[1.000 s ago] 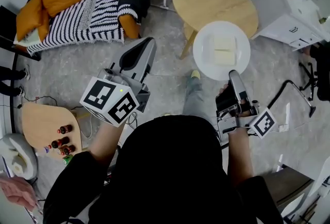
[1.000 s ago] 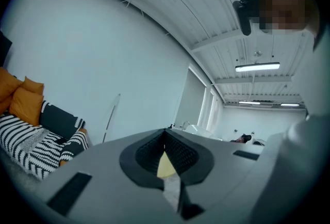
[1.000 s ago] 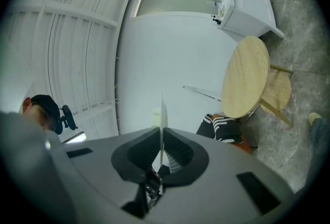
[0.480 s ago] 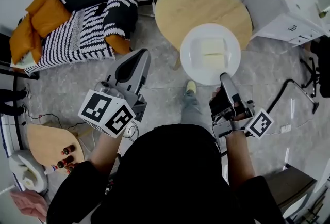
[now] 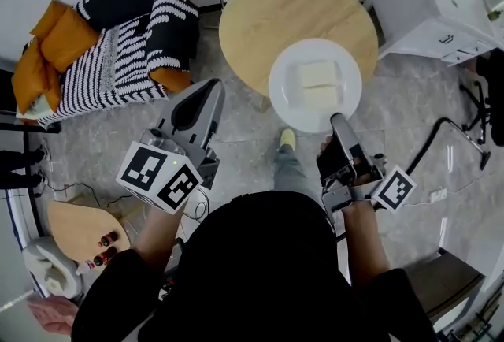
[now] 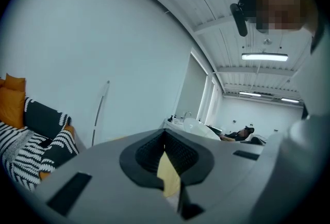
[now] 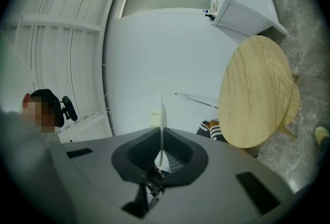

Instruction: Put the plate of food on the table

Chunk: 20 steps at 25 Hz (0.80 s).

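The right tongs (image 5: 337, 121) pinch the near rim of the plate of food (image 5: 351, 88), held straight ahead at the near edge of the table (image 5: 268, 9); the left tongs (image 5: 206, 88), closed and empty, are farther off.

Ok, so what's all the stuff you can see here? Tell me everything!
round table: one, light wood, top middle
plate: one, white, near the round table, rim gripped
food: two slabs, pale cream, on the plate
sofa: one, black-and-white stripes, orange cushions, left
cabinet: one, white, top right
small table: one, light wood, bottom left
bottles: few, dark, on the small table
shoe: one, yellowish, below the plate
left gripper: one, grey, fingers together, empty
right gripper: one, grey, fingers shut on the plate
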{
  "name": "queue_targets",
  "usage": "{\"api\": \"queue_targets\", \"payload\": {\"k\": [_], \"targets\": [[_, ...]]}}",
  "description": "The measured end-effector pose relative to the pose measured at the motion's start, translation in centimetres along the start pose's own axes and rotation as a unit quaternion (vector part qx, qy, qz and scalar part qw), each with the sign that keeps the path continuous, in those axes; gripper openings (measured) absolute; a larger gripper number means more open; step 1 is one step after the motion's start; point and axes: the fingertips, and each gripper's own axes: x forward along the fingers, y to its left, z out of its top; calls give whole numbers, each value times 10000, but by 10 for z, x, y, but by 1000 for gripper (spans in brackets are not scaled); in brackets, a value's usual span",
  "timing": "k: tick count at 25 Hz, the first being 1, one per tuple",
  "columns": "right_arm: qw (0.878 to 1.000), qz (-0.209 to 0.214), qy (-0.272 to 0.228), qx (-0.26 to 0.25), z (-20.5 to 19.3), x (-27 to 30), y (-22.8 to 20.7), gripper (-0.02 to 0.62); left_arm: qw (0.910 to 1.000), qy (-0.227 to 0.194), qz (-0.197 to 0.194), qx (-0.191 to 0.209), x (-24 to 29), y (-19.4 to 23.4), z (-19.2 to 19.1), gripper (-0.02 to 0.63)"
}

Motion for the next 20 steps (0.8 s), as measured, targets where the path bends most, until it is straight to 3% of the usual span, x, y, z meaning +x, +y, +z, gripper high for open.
{"api": "queue_targets", "payload": {"k": [20], "targets": [[9988, -196, 196, 407, 162, 70, -86, 23, 9986, 397, 347, -23, 185, 16, 15, 5]]}}
